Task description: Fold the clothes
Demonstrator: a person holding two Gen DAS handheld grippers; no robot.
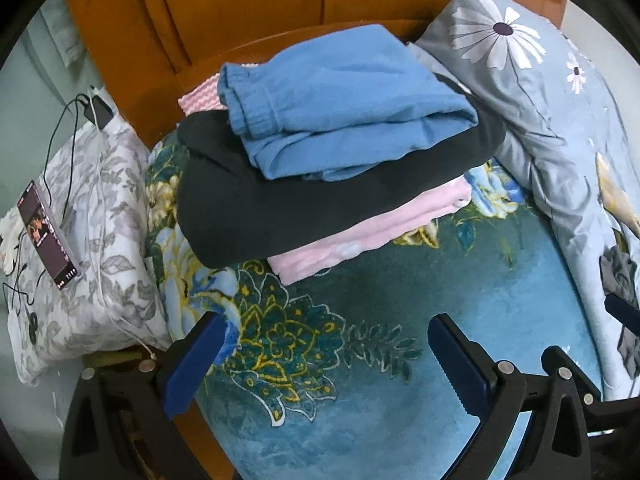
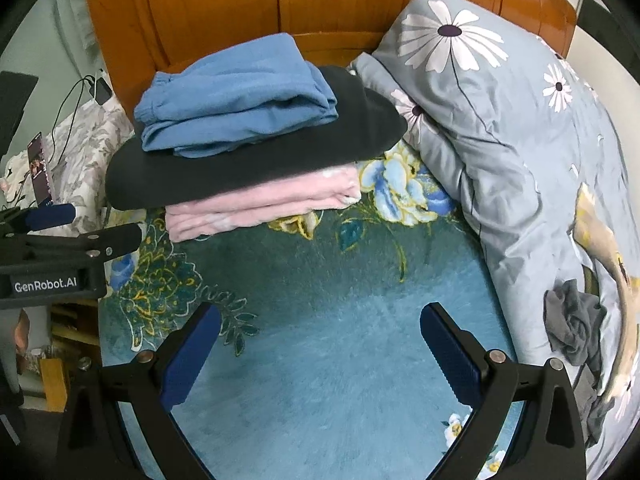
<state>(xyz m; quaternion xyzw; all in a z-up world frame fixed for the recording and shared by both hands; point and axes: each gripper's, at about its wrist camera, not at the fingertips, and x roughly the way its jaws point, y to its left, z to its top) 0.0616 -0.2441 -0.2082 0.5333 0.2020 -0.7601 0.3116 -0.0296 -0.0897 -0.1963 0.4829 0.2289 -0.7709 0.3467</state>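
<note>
Jaws wide apart and empty on both the left gripper point(image 1: 324, 356) and right gripper point(image 2: 320, 344), folded clothes point(image 2: 248, 136) stacked upper centre, crumpled grey garment point(image 2: 572, 320) lower right would need flattening before folding.

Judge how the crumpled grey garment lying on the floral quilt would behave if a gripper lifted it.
The crumpled grey garment looks thin and bunched, so it would probably hang limp and unfurl. It seems light, likely lifting without dragging the floral quilt. Pinched at one fold, it may dangle unevenly.
</note>
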